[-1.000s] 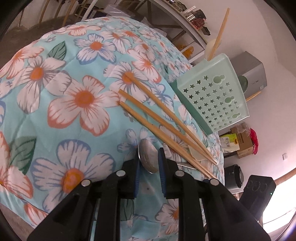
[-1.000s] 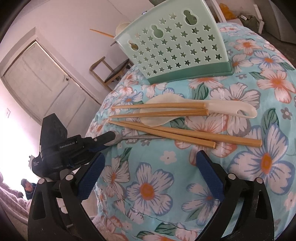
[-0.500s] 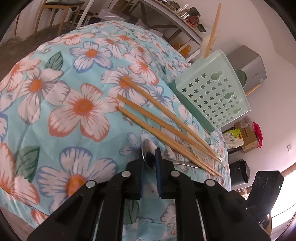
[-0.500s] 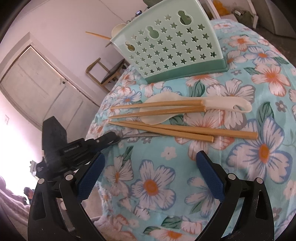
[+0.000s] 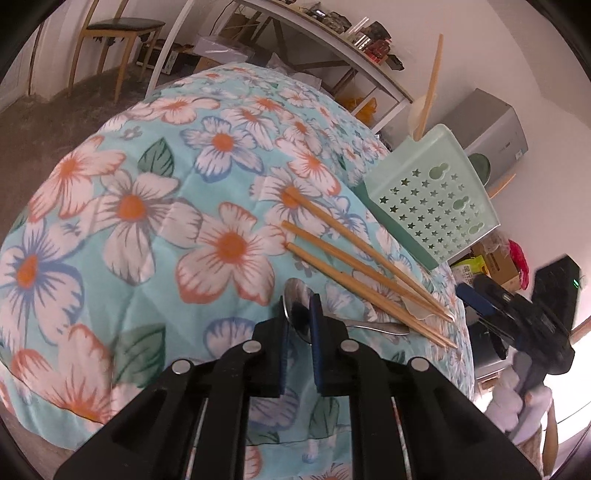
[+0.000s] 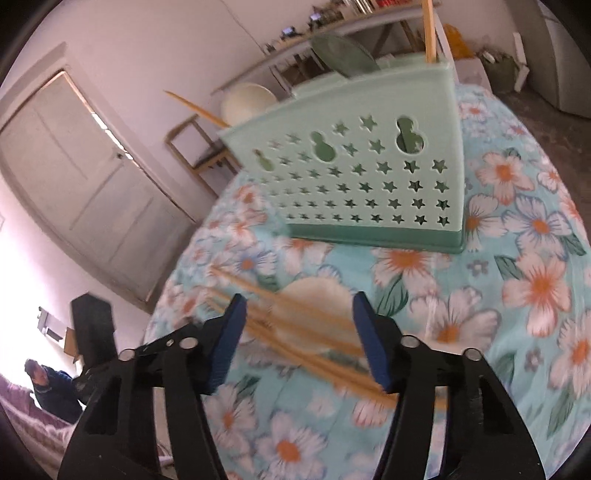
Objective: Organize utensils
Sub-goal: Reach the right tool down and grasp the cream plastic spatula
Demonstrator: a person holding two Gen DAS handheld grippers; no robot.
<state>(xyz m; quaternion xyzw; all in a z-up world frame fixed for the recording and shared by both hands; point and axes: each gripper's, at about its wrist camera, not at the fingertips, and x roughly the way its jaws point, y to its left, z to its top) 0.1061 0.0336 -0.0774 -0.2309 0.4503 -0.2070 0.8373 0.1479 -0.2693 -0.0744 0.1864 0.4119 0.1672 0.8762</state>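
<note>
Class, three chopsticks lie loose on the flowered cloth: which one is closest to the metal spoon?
The lowest chopstick in the left wrist view; its far end crosses the spoon's handle, while the other two lie nearer the green holder.

White walls (image 5: 517, 55) all round; a panelled door (image 6: 92, 177) at the left, glare beside it (a window, perhaps); a wooden chair (image 5: 118, 33) on the grey floor (image 5: 55, 110) far off; a long shelf (image 5: 332, 40) along the wall.

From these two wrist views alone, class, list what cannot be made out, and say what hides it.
- Right wrist: the chopsticks between the right gripper's closing pads are motion-blurred; their count is unclear.
- Left wrist: the metal spoon's bowl is partly hidden by the left gripper's fingers.
- Both views: the green holder's contents are screened by its wall.
</note>
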